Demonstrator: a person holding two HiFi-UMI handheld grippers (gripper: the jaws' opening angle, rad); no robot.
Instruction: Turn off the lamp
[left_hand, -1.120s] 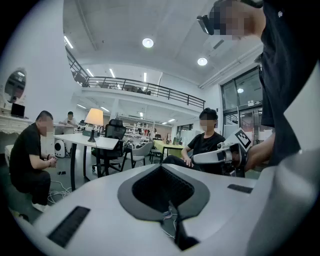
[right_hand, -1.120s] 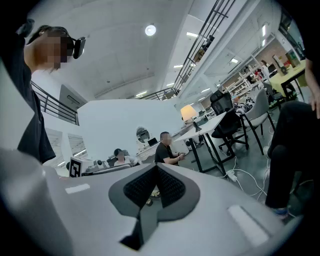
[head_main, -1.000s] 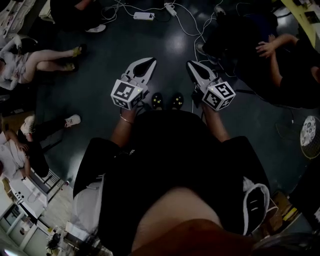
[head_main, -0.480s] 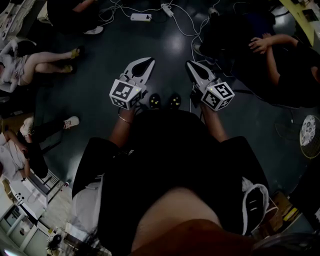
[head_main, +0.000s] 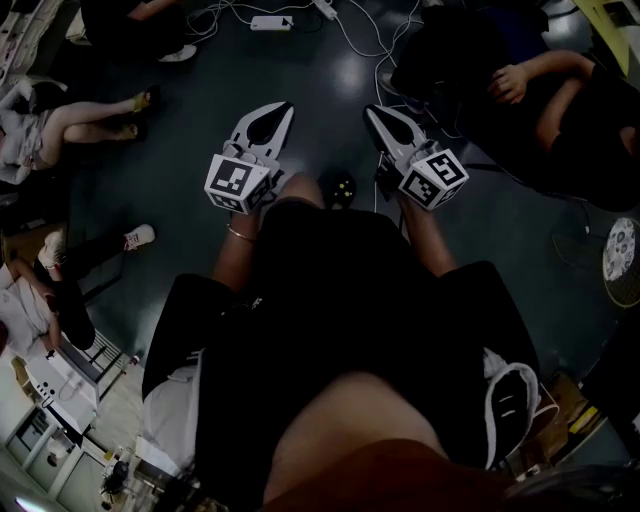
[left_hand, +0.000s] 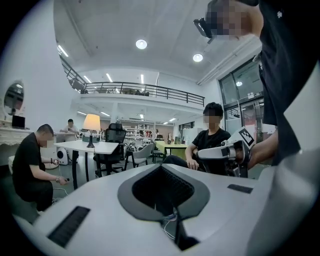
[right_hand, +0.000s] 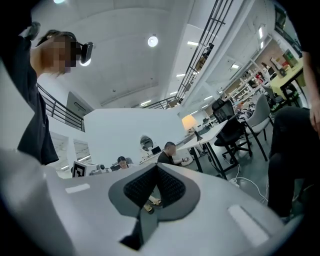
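Well apart from the lit cream-shaded table lamp (left_hand: 91, 122), we find the left gripper (head_main: 277, 107) and right gripper (head_main: 372, 112), closed and empty, shifted slightly: approach barely begun.

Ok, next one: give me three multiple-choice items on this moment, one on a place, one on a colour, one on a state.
1. Where does the lamp stand?
A. on a white table
B. on the floor
C. on a wall shelf

2. What colour is the high-backed office chair at that table?
A. red
B. black
C. yellow

3. How do the jaws of the right gripper stand?
A. wide apart
B. shut on a cable
C. shut, nothing between them

Answers:
1 A, its foot rests on the tabletop.
2 B, its back and seat are black.
3 C, the right gripper view shows the jaws meeting with nothing between them.
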